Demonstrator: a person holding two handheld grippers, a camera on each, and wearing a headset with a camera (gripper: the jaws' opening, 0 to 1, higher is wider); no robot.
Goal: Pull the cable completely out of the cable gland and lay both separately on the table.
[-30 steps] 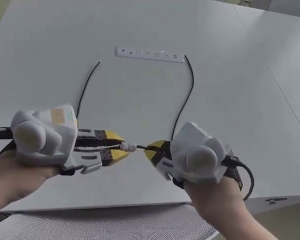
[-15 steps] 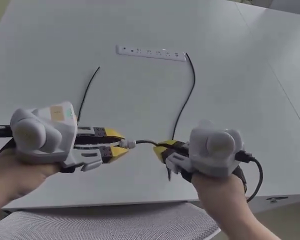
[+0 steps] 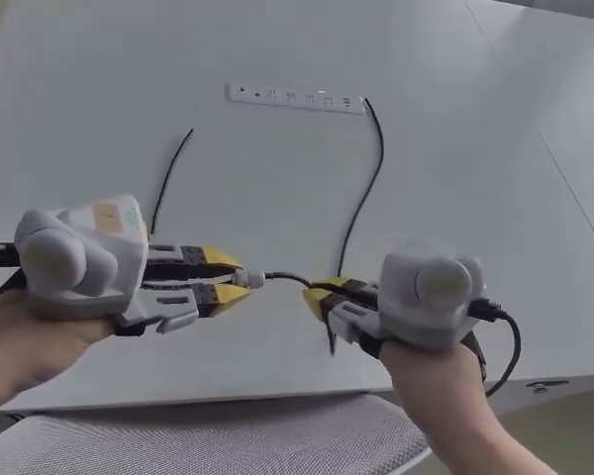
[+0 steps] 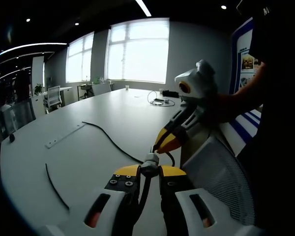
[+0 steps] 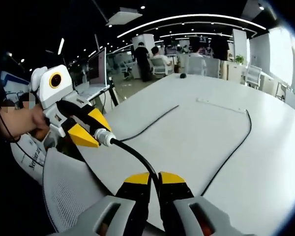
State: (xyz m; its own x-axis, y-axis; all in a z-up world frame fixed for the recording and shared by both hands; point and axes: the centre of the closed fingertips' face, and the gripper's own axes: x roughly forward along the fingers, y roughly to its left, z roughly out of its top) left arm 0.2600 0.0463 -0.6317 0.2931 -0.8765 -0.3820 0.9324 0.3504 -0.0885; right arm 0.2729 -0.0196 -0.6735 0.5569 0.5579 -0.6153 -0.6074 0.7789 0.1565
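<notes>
My left gripper [image 3: 234, 280] is shut on the small white cable gland [image 3: 249, 281], held above the table's near edge. A black cable [image 3: 285, 279] runs from the gland in a short arc to my right gripper [image 3: 317, 297], which is shut on it. The cable's tail hangs below the right gripper. In the left gripper view the gland [image 4: 149, 166] sits between the yellow tips, with the right gripper [image 4: 168, 141] just beyond. In the right gripper view the cable [image 5: 136, 156] curves from my shut tips [image 5: 155, 178] to the gland [image 5: 103, 136] in the left gripper [image 5: 86, 131].
A white power strip [image 3: 297, 99] lies at the far side of the white table [image 3: 455, 178], with its black cord [image 3: 368, 193] running toward me. A loose black cable [image 3: 170, 178] lies to the left. A grey mesh chair [image 3: 208, 440] is below the table edge.
The right gripper has drawn away to the right of the left one. More black cable now shows between the gland and the right gripper.
</notes>
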